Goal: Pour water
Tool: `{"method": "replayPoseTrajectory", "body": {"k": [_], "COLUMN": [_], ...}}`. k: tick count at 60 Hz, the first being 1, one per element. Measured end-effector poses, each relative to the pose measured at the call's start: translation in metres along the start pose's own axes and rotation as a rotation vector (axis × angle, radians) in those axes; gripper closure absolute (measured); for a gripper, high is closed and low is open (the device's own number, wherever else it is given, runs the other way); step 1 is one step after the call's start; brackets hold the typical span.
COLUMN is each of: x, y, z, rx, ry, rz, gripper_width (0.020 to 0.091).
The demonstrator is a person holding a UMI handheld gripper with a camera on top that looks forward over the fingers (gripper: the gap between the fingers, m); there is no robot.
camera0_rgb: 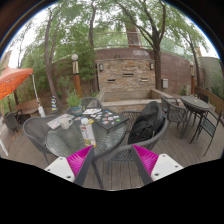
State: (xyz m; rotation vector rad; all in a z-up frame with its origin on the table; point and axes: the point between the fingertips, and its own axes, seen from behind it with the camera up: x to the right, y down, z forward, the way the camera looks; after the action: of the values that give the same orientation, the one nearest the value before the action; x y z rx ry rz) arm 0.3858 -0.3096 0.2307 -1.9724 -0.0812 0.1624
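A brick wall (125, 72) fills the far side of the patio at twelve o'clock. Nearer, a round glass surface (85, 130) sits ringed by chairs, a black bag (147, 122) on one at two o'clock. The gripper (112, 160) hangs short of it, fingers (80, 160) spread wide, gripping nothing. A small upright bottle (89, 131), seemingly the water, stands at eleven o'clock, well beyond the fingers.

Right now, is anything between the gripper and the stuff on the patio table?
Partly. The gripper is open and empty, well short of the glass table. A grey chair and a dark chair stand at the table's near edge, with a gap between them. A small container stands on the table; I can't tell what it is.
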Motion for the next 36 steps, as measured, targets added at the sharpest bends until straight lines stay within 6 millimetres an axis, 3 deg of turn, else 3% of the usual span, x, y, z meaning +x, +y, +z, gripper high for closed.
{"method": "replayPoseTrajectory", "body": {"k": [12, 21, 30, 36], "x": [-0.003, -0.022, -0.080, -0.100], "y": [-0.004, 0.009, 0.027, 0.039], "z": [-0.004, 0.019, 0.095, 0.164], "rx": [0.031, 0.023, 0.050, 0.094], "ry": [-0.015, -0.070, -0.090, -0.052], "rz": [-0.032, -0.082, -0.041, -0.025], "gripper_width": [0.0276, 0.0276, 0.0273, 0.0272]}}
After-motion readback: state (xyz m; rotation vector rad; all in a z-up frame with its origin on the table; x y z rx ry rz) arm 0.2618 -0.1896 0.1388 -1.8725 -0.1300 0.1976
